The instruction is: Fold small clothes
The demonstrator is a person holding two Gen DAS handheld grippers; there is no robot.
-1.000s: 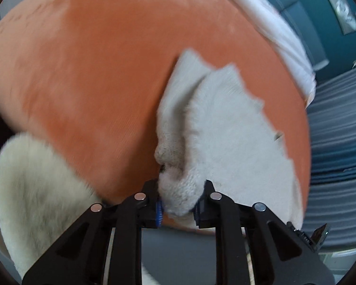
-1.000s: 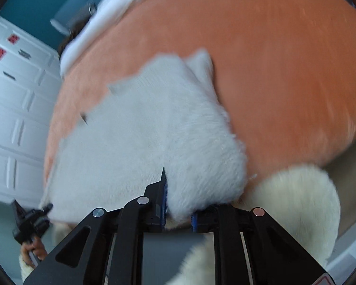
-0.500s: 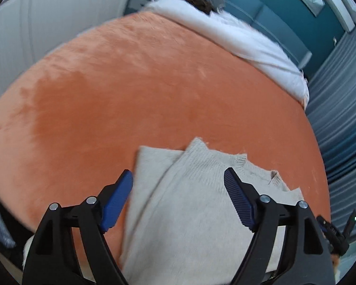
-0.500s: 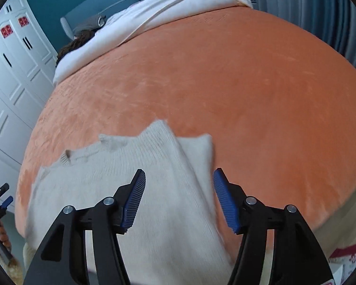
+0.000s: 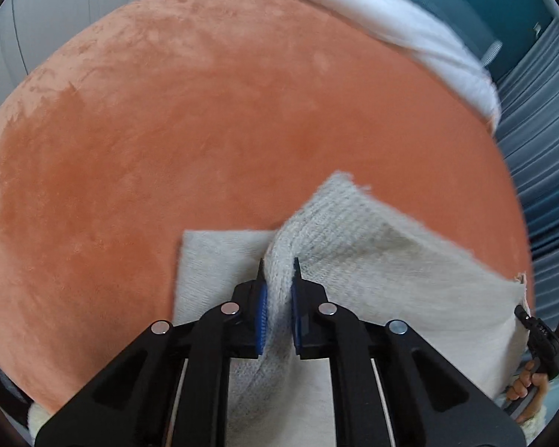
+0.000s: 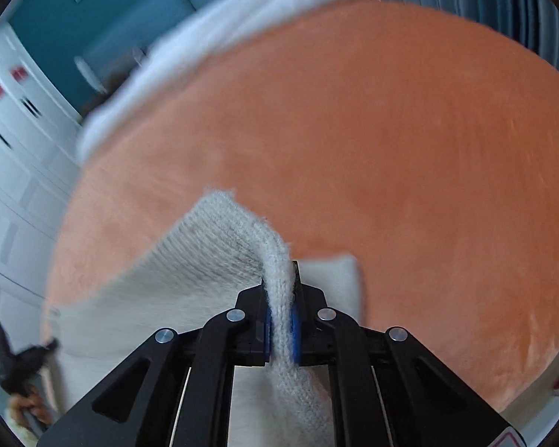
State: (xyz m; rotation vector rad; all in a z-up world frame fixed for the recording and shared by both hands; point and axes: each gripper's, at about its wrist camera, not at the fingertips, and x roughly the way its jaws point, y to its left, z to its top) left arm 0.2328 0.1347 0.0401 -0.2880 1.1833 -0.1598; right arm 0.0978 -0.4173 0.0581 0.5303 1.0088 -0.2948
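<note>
Left wrist view: my left claw (image 5: pixel 277 279) and right claw (image 6: pixel 279 283) each pinch the cream sweater (image 5: pixel 372 257), stretched sideways across the orange bed (image 5: pixel 205 130).

One cream knit sweater (image 5: pixel 372 257) on one orange bedspread (image 5: pixel 205 130) — and one white sheet (image 5: pixel 410 33) bunched at the far end. Two grippers, left gripper (image 5: pixel 277 279) and right gripper (image 6: pixel 279 287) — each with two blue-padded fingers.

The ribbed-knit sweater (image 5: pixel 372 253) is cream; the bed cover (image 5: pixel 205 130) beneath it is plain orange, the left tongs (image 5: pixel 278 279) black with blue pads (image 5: pixel 262 320).
</note>
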